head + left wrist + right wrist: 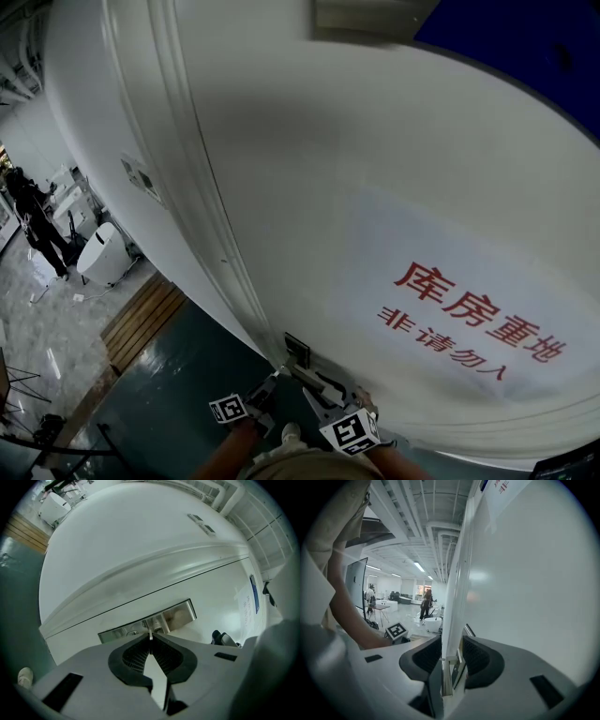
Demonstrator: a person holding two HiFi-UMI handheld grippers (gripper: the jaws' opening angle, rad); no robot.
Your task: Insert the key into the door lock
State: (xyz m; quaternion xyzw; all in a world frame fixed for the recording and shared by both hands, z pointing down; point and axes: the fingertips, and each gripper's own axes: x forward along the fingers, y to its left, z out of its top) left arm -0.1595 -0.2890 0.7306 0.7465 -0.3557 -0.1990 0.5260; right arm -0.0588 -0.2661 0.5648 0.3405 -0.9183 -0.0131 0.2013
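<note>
A white door [328, 187] fills the head view, with its steel lock plate [297, 349] low on the edge. My left gripper [267, 389] is shut on a thin key [150, 635]. In the left gripper view the key tip pokes out of the closed jaws, right in front of the lock plate [178, 613]. I cannot tell whether it touches. My right gripper [319, 389] sits just right of the plate. In the right gripper view its jaws [451, 644] straddle the metal door handle [446, 677], which fills the gap between the pads.
A paper sign [469, 309] with red characters hangs on the door. A wall switch [141, 178] sits on the frame at the left. Beyond the doorway are a wooden strip [141, 319], white furniture [101, 253] and a standing person [33, 220]. My shoe [24, 677] is below.
</note>
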